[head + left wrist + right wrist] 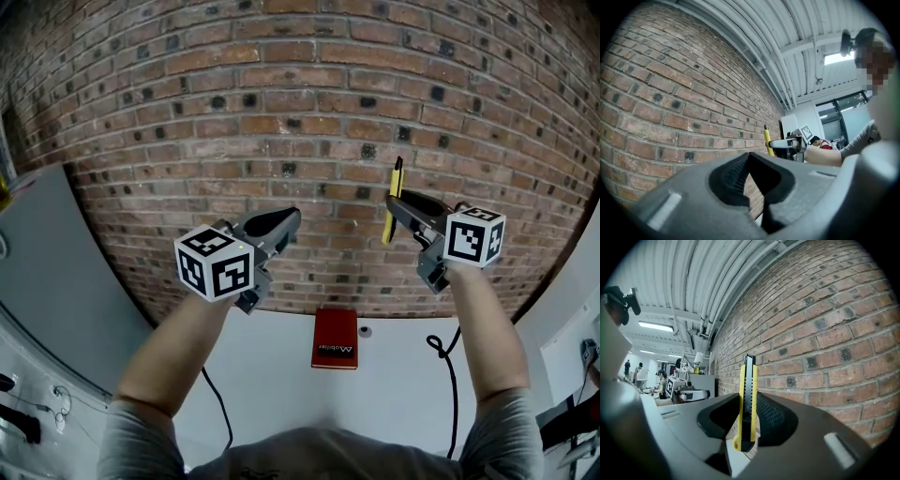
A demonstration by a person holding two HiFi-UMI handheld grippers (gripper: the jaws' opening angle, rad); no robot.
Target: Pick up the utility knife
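Note:
The utility knife is yellow and black and stands upright, raised in front of the brick wall. My right gripper is shut on it. In the right gripper view the knife sits pinched between the two ribbed pads, its top sticking up above the jaws. My left gripper is held up at about the same height to the left, shut with nothing in it. The left gripper view shows its own jaws meeting and, further off, the right gripper with the knife.
The brick wall is close ahead of both grippers. Below lies a white table with a red book, a small round thing and a black cable. People work far off at the left.

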